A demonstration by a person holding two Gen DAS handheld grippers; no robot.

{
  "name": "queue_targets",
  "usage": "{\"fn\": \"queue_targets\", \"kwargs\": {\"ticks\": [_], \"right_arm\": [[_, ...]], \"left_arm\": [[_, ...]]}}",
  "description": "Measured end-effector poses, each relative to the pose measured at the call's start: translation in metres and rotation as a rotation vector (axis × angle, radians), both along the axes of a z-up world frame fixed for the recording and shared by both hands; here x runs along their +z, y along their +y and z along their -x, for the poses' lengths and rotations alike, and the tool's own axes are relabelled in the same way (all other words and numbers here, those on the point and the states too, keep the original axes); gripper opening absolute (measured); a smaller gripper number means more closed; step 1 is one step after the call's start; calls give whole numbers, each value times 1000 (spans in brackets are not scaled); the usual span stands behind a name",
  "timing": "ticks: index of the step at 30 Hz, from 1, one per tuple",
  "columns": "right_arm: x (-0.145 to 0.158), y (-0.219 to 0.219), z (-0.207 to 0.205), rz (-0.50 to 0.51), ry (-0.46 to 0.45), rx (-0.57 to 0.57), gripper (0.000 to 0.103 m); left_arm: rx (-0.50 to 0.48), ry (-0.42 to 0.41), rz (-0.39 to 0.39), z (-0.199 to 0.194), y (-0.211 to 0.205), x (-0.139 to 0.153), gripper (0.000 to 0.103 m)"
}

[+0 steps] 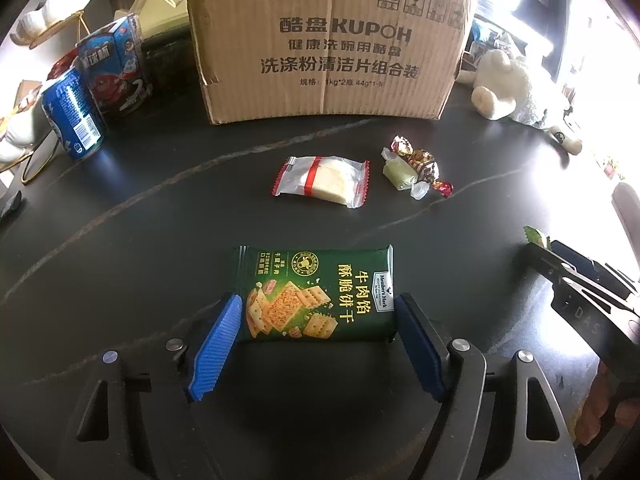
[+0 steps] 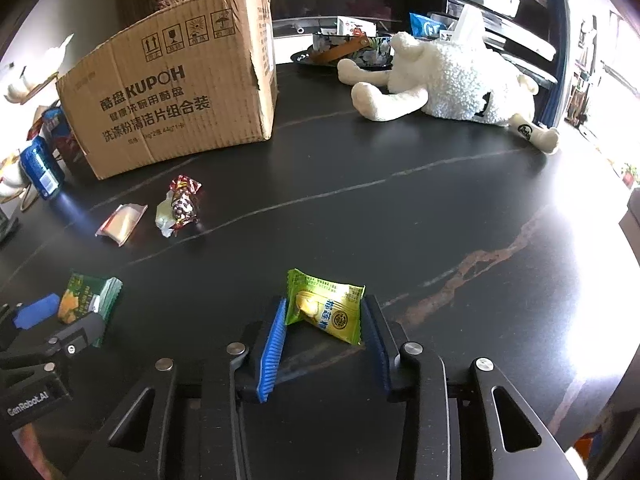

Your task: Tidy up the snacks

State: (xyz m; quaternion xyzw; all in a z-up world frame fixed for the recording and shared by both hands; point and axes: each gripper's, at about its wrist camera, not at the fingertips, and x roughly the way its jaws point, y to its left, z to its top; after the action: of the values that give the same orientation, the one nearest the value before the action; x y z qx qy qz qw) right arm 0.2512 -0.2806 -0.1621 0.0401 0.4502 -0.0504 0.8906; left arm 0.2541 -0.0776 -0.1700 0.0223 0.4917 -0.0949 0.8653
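My left gripper [image 1: 318,320] is shut on a dark green cracker packet [image 1: 316,294], its blue pads pressing both short sides; the packet also shows in the right wrist view [image 2: 90,298]. My right gripper [image 2: 324,320] is shut on a small yellow-green snack packet [image 2: 326,308]. On the black table lie a clear red-edged wafer packet [image 1: 322,180], a pale green candy [image 1: 398,174] and a foil-wrapped candy [image 1: 424,162]. A cardboard box [image 1: 332,44] stands open at the back.
A blue can [image 1: 74,118] and a blue-red snack carton [image 1: 116,70] stand left of the box. A white plush sheep [image 2: 452,80] lies at the back right. A dark tray with items [image 2: 344,54] sits behind it. The table [image 2: 400,220] is black with pale veins.
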Motion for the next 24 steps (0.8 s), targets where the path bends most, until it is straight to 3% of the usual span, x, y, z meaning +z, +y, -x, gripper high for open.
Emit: {"fn": "queue_targets", "kwargs": {"ticks": [3,4,15,24], "right_arm": [[3,-1,3,-11,-13,-5,37],[4,-2,4,-14,-19,-6,37],[34,2,27,-45,-115,29,37],[41,-1,44,-112,-123,45,37]], "left_arm": [[-15,-39,-34,3,-4,8,39],[-21,-30,-36,2,-6,8,37],[-14,9,-40,7,-19,11,25],[-48,6,-25,17,-35,18,16]]}}
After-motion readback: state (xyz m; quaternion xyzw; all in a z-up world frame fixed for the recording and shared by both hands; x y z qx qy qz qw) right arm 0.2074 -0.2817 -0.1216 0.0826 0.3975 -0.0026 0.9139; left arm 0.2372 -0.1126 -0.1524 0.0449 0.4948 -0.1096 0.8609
